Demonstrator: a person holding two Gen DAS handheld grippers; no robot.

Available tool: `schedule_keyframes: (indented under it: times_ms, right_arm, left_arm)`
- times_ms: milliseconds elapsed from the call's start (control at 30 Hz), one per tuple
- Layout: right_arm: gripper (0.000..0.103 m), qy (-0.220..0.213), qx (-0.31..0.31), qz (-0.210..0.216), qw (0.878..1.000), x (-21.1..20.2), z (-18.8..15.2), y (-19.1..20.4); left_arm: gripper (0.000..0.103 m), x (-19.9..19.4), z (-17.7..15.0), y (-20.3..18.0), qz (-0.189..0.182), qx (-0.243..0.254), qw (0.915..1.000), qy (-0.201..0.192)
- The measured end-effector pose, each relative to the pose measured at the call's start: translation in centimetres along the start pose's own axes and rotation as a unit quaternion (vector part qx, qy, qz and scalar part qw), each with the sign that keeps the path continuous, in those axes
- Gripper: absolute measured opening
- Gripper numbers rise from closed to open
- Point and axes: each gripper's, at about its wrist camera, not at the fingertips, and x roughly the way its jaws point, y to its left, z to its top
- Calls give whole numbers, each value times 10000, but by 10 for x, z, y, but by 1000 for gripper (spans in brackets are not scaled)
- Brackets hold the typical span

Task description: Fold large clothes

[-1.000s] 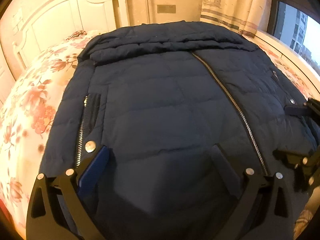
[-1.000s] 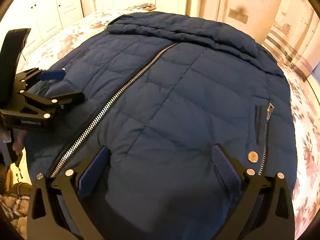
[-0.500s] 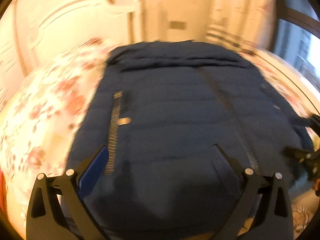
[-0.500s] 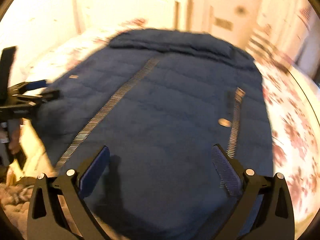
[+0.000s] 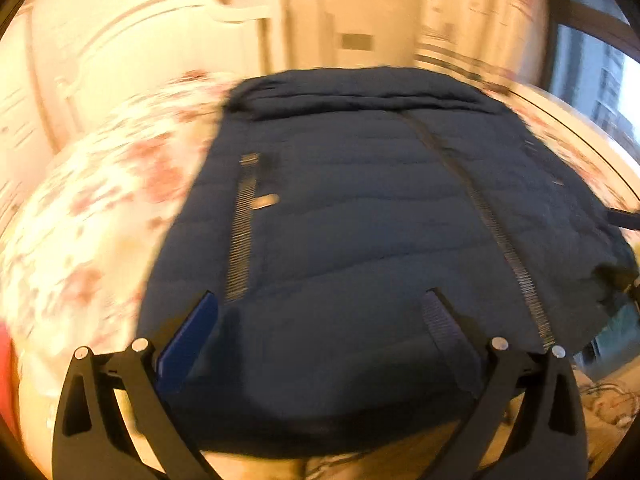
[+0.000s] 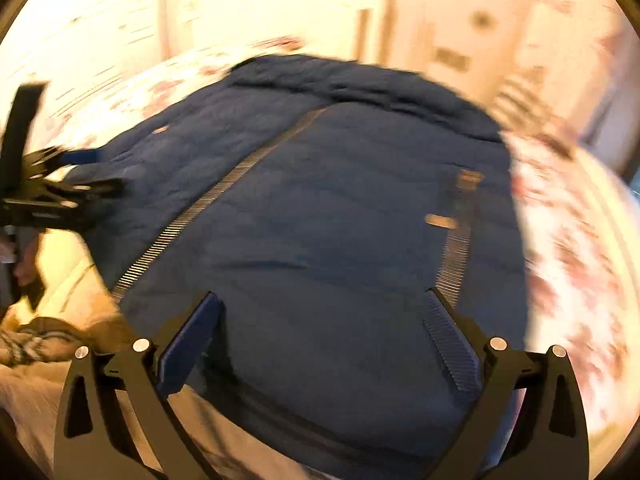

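A: Largest entry?

B: Bed (image 5: 92, 216), floral-print sheet in pink and white; white headboard (image 5: 168, 36) at the far end. Both views are motion-blurred, so the print detail is soft.

A: Next?

B: Puffer jacket (image 5: 360, 240), navy, quilted. Lies flat on the bed, front side up, collar end toward the headboard, hem end nearest both cameras and reaching the near edge of the mattress. Covers most of the bed's middle.

A: Fittings on it?

B: Centre zipper (image 6: 208, 204), metal teeth, closed, running from hem to collar. Pocket zipper (image 5: 244, 228) near the jacket's left-hand edge in the left wrist view, with a metal snap (image 5: 266, 201) just beside it. A second pocket zipper (image 6: 456, 240) shows in the right wrist view.

A: Tools?

B: Left gripper (image 5: 320, 308), black frame, blue pads, fingers spread wide, above the hem, nothing between them. Right gripper (image 6: 322, 308), same build, fingers likewise spread wide over the hem, holding nothing. In the right wrist view the left gripper appears again at the far left edge, beside the jacket's side.

A: Remainder?

B: Striped curtain (image 5: 472, 40) and window (image 5: 600, 68), behind the bed on the right. Wall switch plate (image 5: 356, 42) beside the headboard.
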Motion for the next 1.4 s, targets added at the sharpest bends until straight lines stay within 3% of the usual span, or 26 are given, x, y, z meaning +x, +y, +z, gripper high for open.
schedule_keyframes:
  times_ms: [67, 133, 300, 400, 533, 567, 633, 733, 867, 967, 1067, 1167, 1233, 1300, 1333, 1367, 1400]
  right_arm:
    - [97, 180, 400, 102, 9990, 8, -17, -25]
    - [97, 63, 681, 309, 9972, 7, -28, -35]
    - [97, 66, 534, 80, 9985, -10, -27, -37]
    - [97, -52, 863, -108, 9962, -27, -39, -62]
    - [94, -71, 1737, 388, 9840, -33, -67, -102]
    - [85, -39, 1850, 455, 9817, -31, -74, -106]
    - [79, -133, 1815, 491, 9821, -34, -79, -101]
    - [75, -95, 1593, 558, 9856, -32, -77, -87]
    - [76, -15, 1135, 103, 9935, -21, -63, -59]
    - [77, -89, 1132, 57, 9935, -17, -61, -58]
    - [78, -167, 1089, -41, 9939, -13, -60, -60]
    - [94, -184, 1169, -231, 9927, -8, -61, -61]
    - [95, -237, 1101, -221, 9934, -8, -63, -61]
    - [94, -187, 1042, -199, 9942, -9, -64, -62]
    - [92, -184, 1000, -114, 9948, -10, -64, -61]
    - [74, -239, 943, 85, 9952, -14, -64, -58]
    - [67, -217, 927, 82, 9954, -16, -63, -56]
  left_arm:
    - [101, 11, -13, 19, 134, -145, 9996, 182]
    - [101, 9, -20, 23, 58, -99, 9999, 32]
    - [101, 2, -15, 21, 219, -11, 9997, 127]
    - [101, -10, -18, 41, 395, -246, 9989, -78]
    - [101, -9, -26, 78, -110, -985, 9950, 83]
    - [101, -4, -29, 87, -294, -1231, 9918, 185]
    - [100, -1, -31, 90, -489, -1402, 9887, 187]
    - [100, -3, -31, 75, -459, -1092, 9929, 145]
    - [101, 3, -30, 44, 145, -472, 9987, 123]
    - [101, 8, -31, 55, -54, -629, 9979, 126]
    - [101, 11, -29, 58, -18, -581, 9983, 105]
    - [101, 14, -25, 58, 57, -628, 9979, 140]
    - [101, 14, -24, 57, 84, -632, 9978, 164]
    - [97, 13, -25, 57, 28, -585, 9982, 147]
    - [90, 11, -26, 56, -30, -533, 9985, 122]
    - [78, 8, -26, 55, -93, -500, 9987, 97]
    - [70, 6, -26, 53, -157, -479, 9987, 71]
